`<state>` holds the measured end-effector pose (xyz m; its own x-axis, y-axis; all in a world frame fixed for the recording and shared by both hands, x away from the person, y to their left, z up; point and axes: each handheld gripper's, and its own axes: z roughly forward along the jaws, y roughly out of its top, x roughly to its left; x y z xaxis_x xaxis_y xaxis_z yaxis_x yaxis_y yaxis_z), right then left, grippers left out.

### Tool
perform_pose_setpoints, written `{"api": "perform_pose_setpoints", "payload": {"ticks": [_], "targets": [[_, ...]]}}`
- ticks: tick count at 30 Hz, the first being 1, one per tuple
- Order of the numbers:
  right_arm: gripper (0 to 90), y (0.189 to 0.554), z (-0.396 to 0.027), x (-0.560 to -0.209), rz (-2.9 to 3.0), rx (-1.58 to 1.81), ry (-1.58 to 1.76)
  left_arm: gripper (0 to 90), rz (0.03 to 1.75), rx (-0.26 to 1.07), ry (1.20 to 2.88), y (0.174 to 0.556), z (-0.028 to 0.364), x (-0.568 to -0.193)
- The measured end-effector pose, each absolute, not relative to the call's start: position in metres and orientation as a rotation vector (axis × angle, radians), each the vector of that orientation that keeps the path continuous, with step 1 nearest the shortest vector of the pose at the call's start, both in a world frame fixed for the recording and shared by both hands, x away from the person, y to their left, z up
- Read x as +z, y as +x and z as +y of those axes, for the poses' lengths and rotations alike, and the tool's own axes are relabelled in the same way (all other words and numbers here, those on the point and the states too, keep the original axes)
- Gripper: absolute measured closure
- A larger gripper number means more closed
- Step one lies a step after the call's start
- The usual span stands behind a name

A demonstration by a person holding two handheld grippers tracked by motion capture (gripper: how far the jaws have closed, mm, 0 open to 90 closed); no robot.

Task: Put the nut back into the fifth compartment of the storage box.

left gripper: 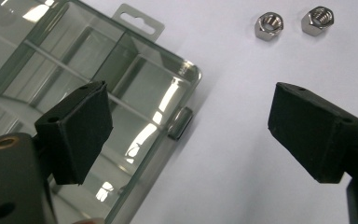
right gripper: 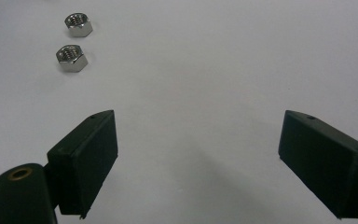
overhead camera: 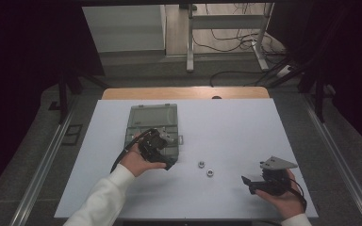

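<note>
A clear plastic compartment box lies shut on the white table, its hang tab and latch toward the right; in the left gripper view its near corner sits under my left jaw. My left gripper hovers open at the box's right front corner. Two steel hex nuts rest on the table between the hands; they appear at the top of the left gripper view and upper left of the right gripper view. My right gripper stands open and empty, right of the nuts.
The white table top has a wooden strip along its far edge. Metal rails run along both sides of the table. Beyond it stand a frame's legs and loose cables on the floor.
</note>
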<state>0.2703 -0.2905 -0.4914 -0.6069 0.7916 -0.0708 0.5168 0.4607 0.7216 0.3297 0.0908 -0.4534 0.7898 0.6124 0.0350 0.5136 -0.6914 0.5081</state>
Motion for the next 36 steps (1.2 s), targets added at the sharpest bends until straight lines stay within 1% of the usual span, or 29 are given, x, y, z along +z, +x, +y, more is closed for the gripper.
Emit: {"api": "perform_pose_setpoints", "payload": {"ticks": [18,36], "targets": [[12.0,0.270,-0.291,-0.492,2.322,0.941,1.096,13.8,0.803,0.263,2.515,0.332,0.061,-0.459],[11.9,0.270,-0.291,-0.493,2.322,0.940,1.097,13.7,0.770,0.251,2.573,0.337,0.037,-0.470]]}}
